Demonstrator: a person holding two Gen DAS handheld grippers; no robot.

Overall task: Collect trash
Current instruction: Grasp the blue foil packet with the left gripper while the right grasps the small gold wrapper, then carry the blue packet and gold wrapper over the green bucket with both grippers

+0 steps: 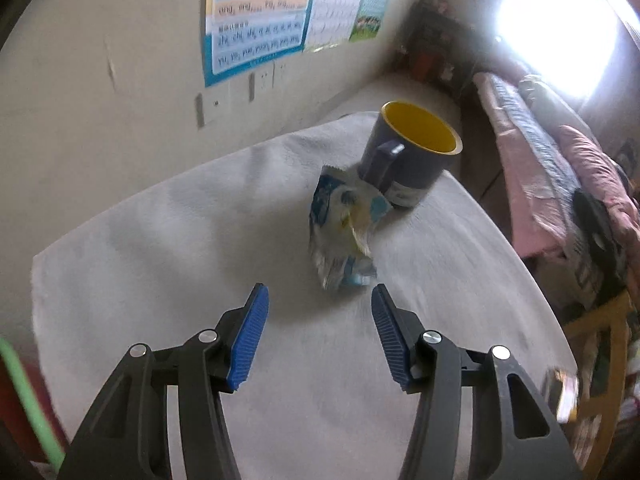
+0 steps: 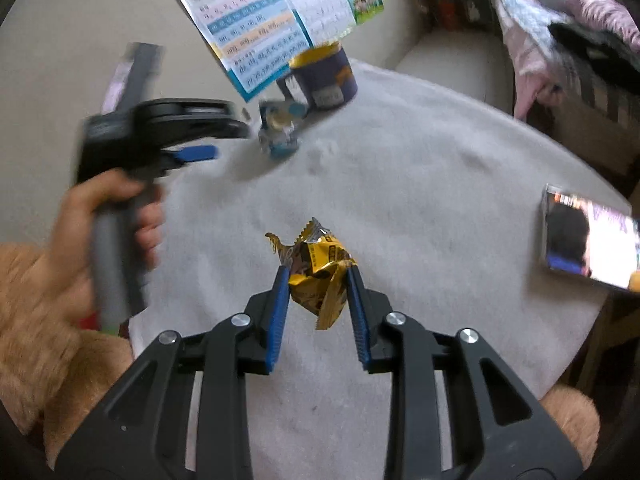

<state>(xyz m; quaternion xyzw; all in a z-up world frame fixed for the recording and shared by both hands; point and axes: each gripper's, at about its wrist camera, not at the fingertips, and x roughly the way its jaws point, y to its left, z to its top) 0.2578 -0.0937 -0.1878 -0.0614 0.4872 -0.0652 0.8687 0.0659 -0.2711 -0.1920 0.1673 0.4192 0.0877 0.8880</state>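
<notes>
The right gripper (image 2: pixel 318 280) is clamping its jaws on a crumpled yellow wrapper (image 2: pixel 318 276), the blue pads pressing in on both flanks of the foil. The wrapper is sitting at the near middle of the cloth-covered desk (image 2: pixel 420 168), and gripping it across its bunched middle looks like the surest way to hold such a light, springy scrap; whether it is clear of the cloth I cannot tell.

The left gripper (image 1: pixel 320 294) is hanging with its jaws apart and nothing between them, tilted down toward a blue-and-white wrapper (image 1: pixel 344 224) just beyond its tips. That wrapper is lying further back on the desk, touching the base of a dark mug with a yellow inside (image 1: pixel 412 156), which is probably why the gripper is lined up from the near side, away from the mug. In the right wrist view the left hand (image 2: pixel 108 236) is wrapping round the gripper's handle, blurred.

A shiny flat packet (image 2: pixel 588 240) is resting at the right edge of the desk, well apart from both wrappers. Both pieces of trash are not yet collected.
</notes>
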